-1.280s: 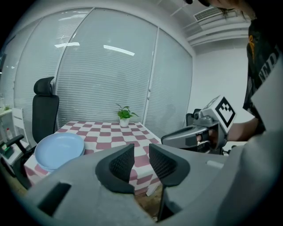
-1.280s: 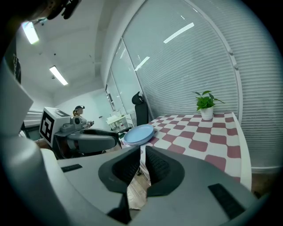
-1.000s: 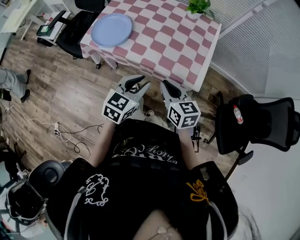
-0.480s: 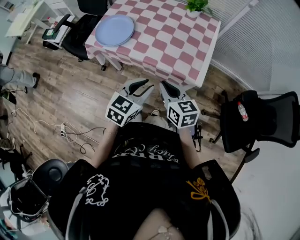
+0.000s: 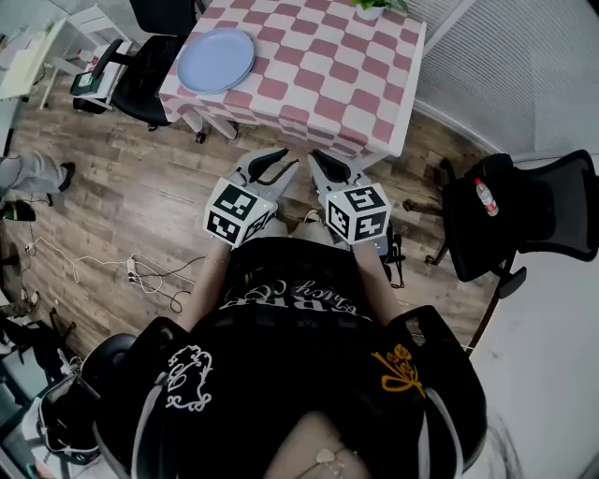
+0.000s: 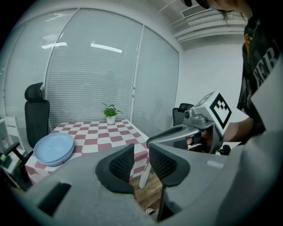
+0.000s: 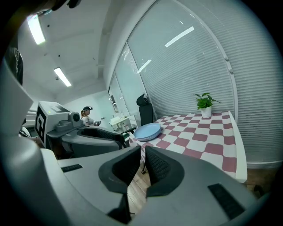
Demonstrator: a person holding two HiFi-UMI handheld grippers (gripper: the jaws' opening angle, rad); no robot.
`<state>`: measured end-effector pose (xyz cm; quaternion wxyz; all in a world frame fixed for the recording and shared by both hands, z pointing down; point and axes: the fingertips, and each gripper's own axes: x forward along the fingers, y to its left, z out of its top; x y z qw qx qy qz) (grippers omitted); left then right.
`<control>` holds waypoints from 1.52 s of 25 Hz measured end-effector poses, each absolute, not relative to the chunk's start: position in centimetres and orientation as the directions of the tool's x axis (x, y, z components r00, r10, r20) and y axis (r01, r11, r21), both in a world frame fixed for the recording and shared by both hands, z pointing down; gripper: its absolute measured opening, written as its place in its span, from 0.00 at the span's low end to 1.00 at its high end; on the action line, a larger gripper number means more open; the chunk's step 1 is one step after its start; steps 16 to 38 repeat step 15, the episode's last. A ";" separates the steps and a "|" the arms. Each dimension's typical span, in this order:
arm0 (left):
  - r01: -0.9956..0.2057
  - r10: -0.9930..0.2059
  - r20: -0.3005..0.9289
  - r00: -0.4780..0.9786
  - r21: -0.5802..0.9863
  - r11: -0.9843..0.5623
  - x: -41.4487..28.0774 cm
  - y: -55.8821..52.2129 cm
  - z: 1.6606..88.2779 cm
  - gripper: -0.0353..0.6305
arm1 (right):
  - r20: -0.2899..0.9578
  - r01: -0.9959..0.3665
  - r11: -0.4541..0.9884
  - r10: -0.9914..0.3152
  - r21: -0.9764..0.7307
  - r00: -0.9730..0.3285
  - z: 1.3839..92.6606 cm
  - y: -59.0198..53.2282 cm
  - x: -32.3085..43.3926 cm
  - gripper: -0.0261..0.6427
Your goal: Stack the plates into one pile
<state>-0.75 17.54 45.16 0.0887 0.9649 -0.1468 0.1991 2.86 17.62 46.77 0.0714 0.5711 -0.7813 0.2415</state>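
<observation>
Checked table [image 5: 318, 65]; plates [image 6: 54, 148] apparently piled

Checked table [image 5: 309, 75] at 12 o'clock, on a wood floor [image 5: 122, 210].
A pink-and-white checked cloth covers the table. A pile of blue plates [image 5: 216, 60] lies near its 9 o'clock corner, and a potted plant [image 5: 372, 7] stands at the far edge, about 1 o'clock. Loose cables [image 5: 140, 276] lie on the floor at 8 o'clock.
</observation>
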 end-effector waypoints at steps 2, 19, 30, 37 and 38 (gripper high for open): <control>-0.309 -0.239 0.411 0.880 0.112 -0.944 -0.9 17.3 45.1 0.23 | 0.388 -0.928 0.226 -0.859 -0.297 -0.334 46.7 17.5 2.5 0.09; -0.307 -0.248 0.383 0.890 0.101 -0.946 -2.6 15.0 44.6 0.23 | 0.397 -0.938 0.225 -0.861 -0.263 -0.318 46.7 16.0 0.8 0.09; -0.307 -0.248 0.383 0.890 0.101 -0.946 -2.6 15.0 44.6 0.23 | 0.397 -0.938 0.225 -0.861 -0.263 -0.318 46.7 16.0 0.8 0.09; -0.307 -0.248 0.383 0.890 0.101 -0.946 -2.6 15.0 44.6 0.23 | 0.397 -0.938 0.225 -0.861 -0.263 -0.318 46.7 16.0 0.8 0.09; -0.307 -0.248 0.383 0.890 0.101 -0.946 -2.6 15.0 44.6 0.23 | 0.397 -0.938 0.225 -0.861 -0.263 -0.318 46.7 16.0 0.8 0.09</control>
